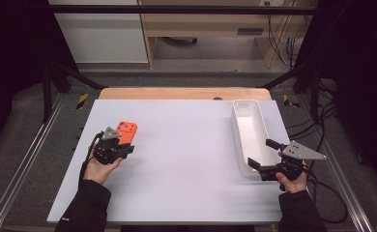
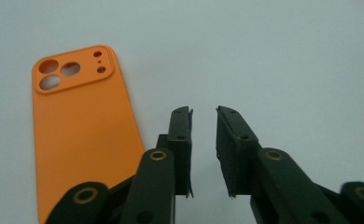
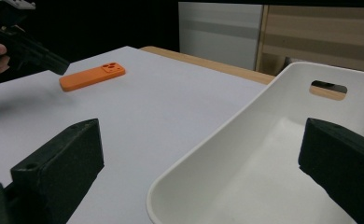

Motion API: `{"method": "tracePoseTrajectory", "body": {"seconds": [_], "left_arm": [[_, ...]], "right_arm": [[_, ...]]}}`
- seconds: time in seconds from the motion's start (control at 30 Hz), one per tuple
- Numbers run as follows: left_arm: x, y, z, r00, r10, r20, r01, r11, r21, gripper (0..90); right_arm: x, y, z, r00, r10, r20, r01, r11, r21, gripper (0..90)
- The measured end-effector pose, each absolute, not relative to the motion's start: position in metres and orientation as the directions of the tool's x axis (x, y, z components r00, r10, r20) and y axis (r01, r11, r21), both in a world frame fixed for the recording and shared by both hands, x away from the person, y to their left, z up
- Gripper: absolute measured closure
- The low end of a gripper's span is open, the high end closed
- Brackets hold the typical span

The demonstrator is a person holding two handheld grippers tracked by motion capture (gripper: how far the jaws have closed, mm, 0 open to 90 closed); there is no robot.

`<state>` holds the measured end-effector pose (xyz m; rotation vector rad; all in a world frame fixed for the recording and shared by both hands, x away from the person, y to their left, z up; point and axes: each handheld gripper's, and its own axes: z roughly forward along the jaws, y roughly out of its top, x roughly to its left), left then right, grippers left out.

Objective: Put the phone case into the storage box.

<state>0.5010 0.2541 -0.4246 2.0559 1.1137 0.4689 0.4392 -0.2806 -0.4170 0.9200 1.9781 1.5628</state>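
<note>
White table (image 1: 186, 159), flat. Long white tray (image 1: 251, 126) stands along its right side, handle slot at the far end. Orange phone case (image 1: 126, 131) lies flat on the table's left part, camera cutouts at its far end, well apart from the tray. Left gripper (image 1: 125, 151) hovers just beside the case's near end; in the left gripper view a narrow gap shows between the jaws with bare table behind it, case (image 2: 82, 135) off to one side. Right gripper (image 1: 264, 157) holds its jaws wide, astride the tray's near end wall, not touching it.
</note>
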Motion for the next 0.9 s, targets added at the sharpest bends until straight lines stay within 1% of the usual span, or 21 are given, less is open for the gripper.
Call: {"method": "tracePoseTrajectory", "body": {"seconds": [0.1,0.17,0.23,0.3,0.47,0.5,0.53,0.63,0.77,0.83,0.9], "left_arm": [[0.499,0.255,-0.418,0.559,0.828,-0.035,0.542,-0.334,0.771,65.6],[0.497,0.255,-0.414,0.561,0.827,-0.028,0.525,-0.330,0.785,59.5],[0.495,0.256,-0.410,0.574,0.818,-0.035,0.513,-0.326,0.794,55.8],[0.494,0.256,-0.405,0.581,0.814,-0.014,0.489,-0.335,0.806,47.2],[0.490,0.258,-0.392,0.583,0.812,-0.004,0.444,-0.315,0.839,34.2],[0.489,0.259,-0.390,0.577,0.817,-0.001,0.435,-0.306,0.847,30.1],[0.488,0.260,-0.387,0.572,0.821,-0.005,0.431,-0.295,0.853,30.1],[0.487,0.263,-0.382,0.560,0.829,0.001,0.415,-0.281,0.866,24.6],[0.487,0.267,-0.379,0.532,0.846,0.012,0.415,-0.273,0.868,12.1],[0.489,0.269,-0.378,0.526,0.850,-0.002,0.426,-0.262,0.866,10.1],[0.491,0.270,-0.378,0.528,0.849,-0.007,0.436,-0.264,0.861,6.0]], "right_arm": [[0.439,-0.281,-0.417,-0.674,0.737,0.051,0.222,0.137,0.966,0.4],[0.439,-0.281,-0.417,-0.673,0.737,0.053,0.222,0.134,0.966,0.3],[0.439,-0.281,-0.417,-0.673,0.738,0.052,0.222,0.134,0.966,0.4],[0.439,-0.281,-0.417,-0.673,0.738,0.053,0.222,0.134,0.966,0.4],[0.439,-0.281,-0.417,-0.674,0.737,0.053,0.222,0.134,0.966,0.4],[0.439,-0.281,-0.417,-0.674,0.736,0.055,0.223,0.133,0.966,0.4],[0.439,-0.281,-0.417,-0.674,0.736,0.055,0.223,0.133,0.966,0.4],[0.440,-0.281,-0.417,-0.673,0.738,0.051,0.222,0.136,0.966,0.3],[0.440,-0.281,-0.417,-0.673,0.738,0.048,0.221,0.139,0.965,0.3],[0.440,-0.281,-0.417,-0.674,0.737,0.052,0.222,0.135,0.966,0.3],[0.439,-0.281,-0.417,-0.673,0.738,0.053,0.223,0.134,0.966,0.4]]}}
